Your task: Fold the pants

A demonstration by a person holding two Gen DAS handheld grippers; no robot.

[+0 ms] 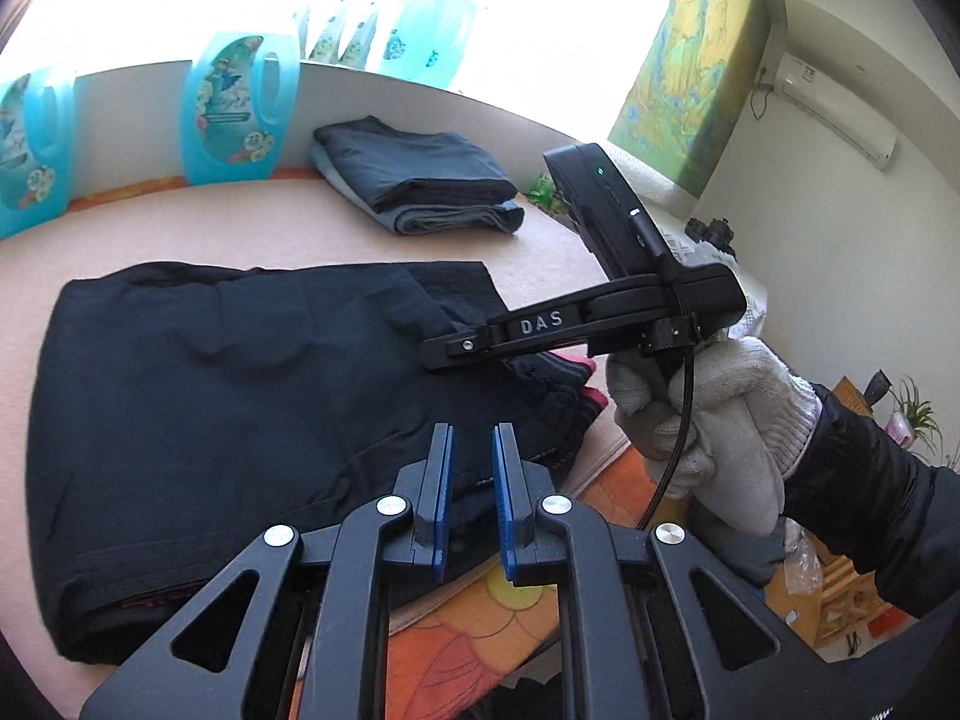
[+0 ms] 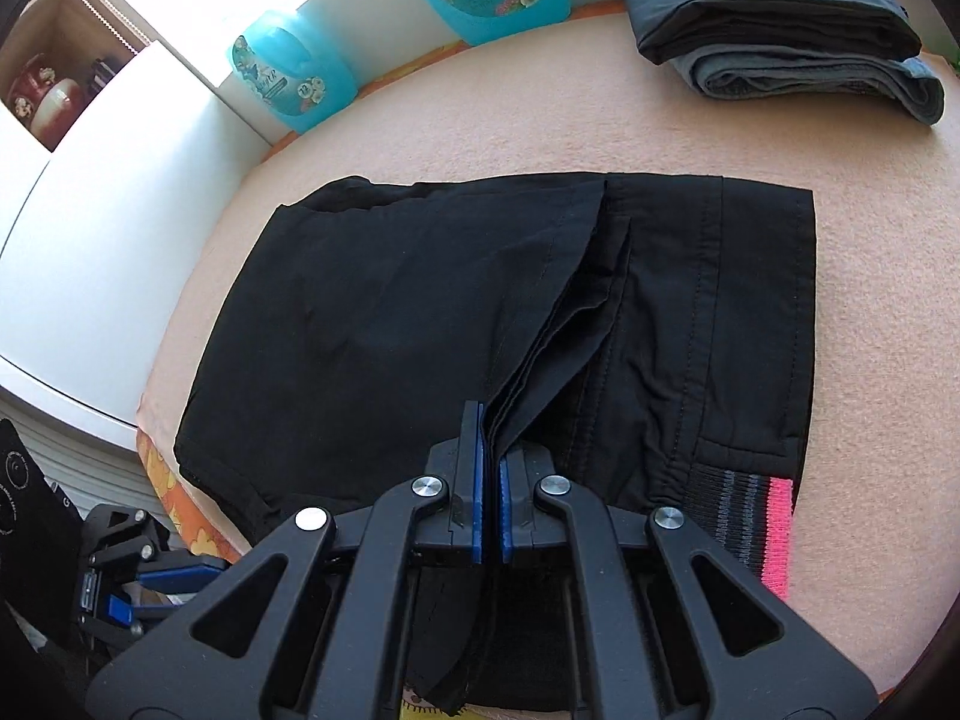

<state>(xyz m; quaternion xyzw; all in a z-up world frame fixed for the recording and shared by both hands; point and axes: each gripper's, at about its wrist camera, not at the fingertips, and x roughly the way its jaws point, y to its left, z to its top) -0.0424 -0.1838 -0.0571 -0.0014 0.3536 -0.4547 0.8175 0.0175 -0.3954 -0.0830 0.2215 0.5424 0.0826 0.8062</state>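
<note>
Pants: black pants (image 2: 432, 312) lie folded into a broad rectangle on the peach cover, waistband end with a pink and grey elastic strip (image 2: 774, 534) at the near right in the right wrist view.
Left gripper (image 1: 471, 468): its blue pads stand close together with only a narrow gap, nothing between them; it hangs above the near edge of the pants.
Right gripper (image 2: 491, 450): jaws pressed together on a bunch of the pants' layered fabric, which fans out from the pads toward the far edge.
Right hand (image 1: 708, 420): in a white knit glove with a dark sleeve, wrapped round the gripper's handle, seen from the left wrist view.
Surface: a peach cover (image 2: 480, 132) over an orange patterned sheet.
Folded stack (image 1: 420, 180): dark grey and blue-grey garments, well apart from the pants at the far side.
Detergent bottles (image 1: 240, 114): turquoise, lined along the white ledge behind.
</note>
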